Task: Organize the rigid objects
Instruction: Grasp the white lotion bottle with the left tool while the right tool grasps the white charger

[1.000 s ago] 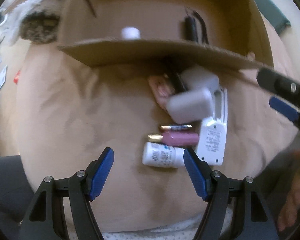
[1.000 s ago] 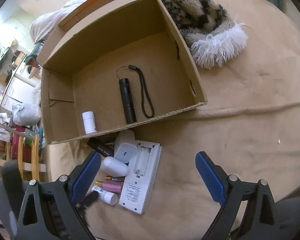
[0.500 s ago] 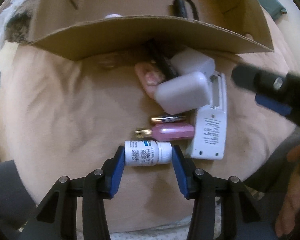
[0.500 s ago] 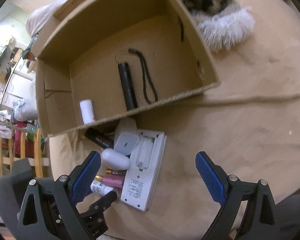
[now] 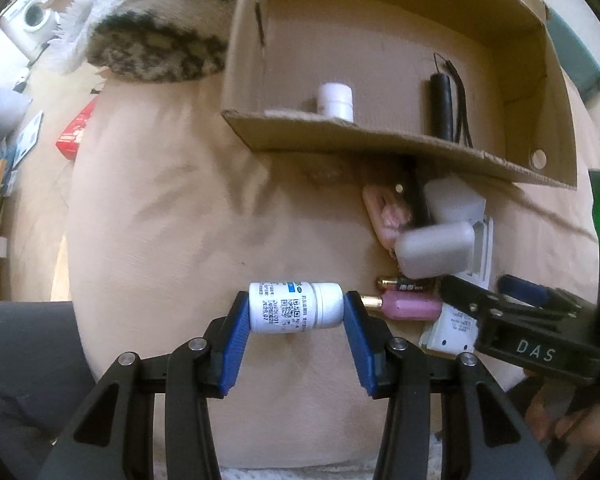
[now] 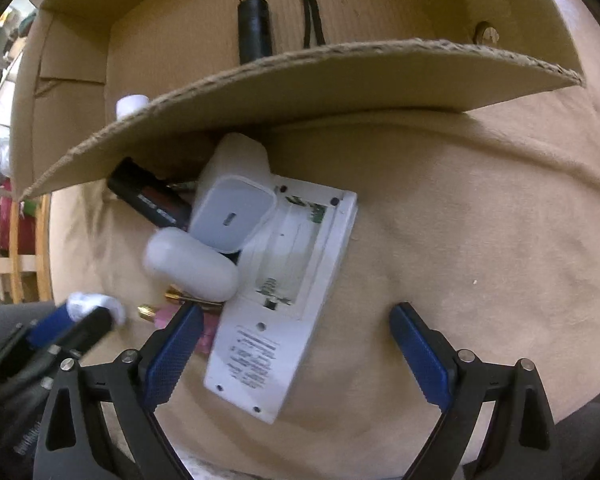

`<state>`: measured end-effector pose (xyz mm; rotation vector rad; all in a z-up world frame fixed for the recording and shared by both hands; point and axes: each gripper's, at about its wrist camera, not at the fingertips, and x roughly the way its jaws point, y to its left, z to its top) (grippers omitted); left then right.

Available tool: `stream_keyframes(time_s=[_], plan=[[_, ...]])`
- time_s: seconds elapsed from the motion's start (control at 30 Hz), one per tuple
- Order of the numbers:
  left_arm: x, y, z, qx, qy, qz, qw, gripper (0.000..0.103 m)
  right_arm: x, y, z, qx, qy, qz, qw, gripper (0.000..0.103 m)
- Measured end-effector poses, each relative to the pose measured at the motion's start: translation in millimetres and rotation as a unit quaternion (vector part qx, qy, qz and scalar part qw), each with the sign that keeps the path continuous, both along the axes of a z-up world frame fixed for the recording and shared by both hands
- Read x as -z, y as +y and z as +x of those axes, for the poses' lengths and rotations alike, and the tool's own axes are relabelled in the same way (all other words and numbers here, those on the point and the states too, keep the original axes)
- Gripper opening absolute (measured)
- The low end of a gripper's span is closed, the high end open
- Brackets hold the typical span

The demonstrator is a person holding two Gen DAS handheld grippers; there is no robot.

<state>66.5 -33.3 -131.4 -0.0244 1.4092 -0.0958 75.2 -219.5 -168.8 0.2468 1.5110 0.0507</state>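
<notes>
- Left wrist view: the left gripper (image 5: 296, 314) is clamped end to end on a small white pill bottle (image 5: 294, 307), one blue pad on the base and one on the cap, the bottle lying sideways above the tan cloth (image 5: 160, 208).
- Just to the right of the bottle lie a pink tube with a gold tip (image 5: 408, 307), a battery (image 5: 404, 283), a grey rounded case (image 5: 434, 249) and a white charger block (image 5: 454, 200).
- The cardboard box (image 5: 380, 140) holds a second white bottle (image 5: 335, 101), standing upright, and a black flashlight (image 5: 442, 106) with a cord.
- The right gripper enters from the right edge.
- Right wrist view: the right gripper (image 6: 296, 354) stands wide apart with nothing gripped, its pads either side of the lower end of a white remote-like device (image 6: 284, 292) lying back-up on the cloth.
- The charger block and grey case overlap the device's upper left; a black stick (image 6: 148, 198) lies under the box's front wall.
- The clamped bottle shows blurred at the left edge.
</notes>
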Motion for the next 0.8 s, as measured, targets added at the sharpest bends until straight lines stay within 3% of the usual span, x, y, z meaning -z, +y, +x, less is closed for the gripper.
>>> stream_keyframes(time_s=[0.1, 0.2, 0.23, 0.3, 0.37, 0.6, 0.8], plan=[[-7.7, 12.8, -2.6, -0.007, -0.002, -0.003, 1.0, 0.043, -5.8, -13.9, -5.3, 0.004, -0.006, -0.023, 1.0, 0.101], [-8.9, 25.3, -0.7, -0.019, 0.006, -0.007, 0.9998, 0.043, -16.9, -41.3, -10.4, 0.024, -0.023, -0.079, 0.996, 0.1], [-6.4, 25.1, -0.5, -0.023, 0.01, -0.01, 0.9996, 0.043, -18.8, -51.4, -11.7, 0.041, -0.022, -0.071, 0.996, 0.1], [-4.6, 22.6, -7.2, -0.029, 0.013, -0.013, 0.9994, 0.043, -21.0, -72.0, -15.5, 0.089, -0.02, 0.004, 0.996, 0.1], [-4.2, 23.9, -5.5, -0.033, 0.008, -0.012, 0.9994, 0.043, -24.4, -78.5, -17.9, 0.105, -0.028, 0.029, 0.994, 0.1], [-7.2, 25.2, -3.7, -0.041, 0.004, -0.012, 0.9991, 0.043, -7.9, -47.3, -13.8, 0.075, -0.002, 0.074, 0.994, 0.1], [-5.4, 21.2, -2.7, -0.038, 0.002, -0.008, 0.9992, 0.043, 3.4, -6.3, -2.3, 0.009, 0.008, 0.011, 1.0, 0.1]])
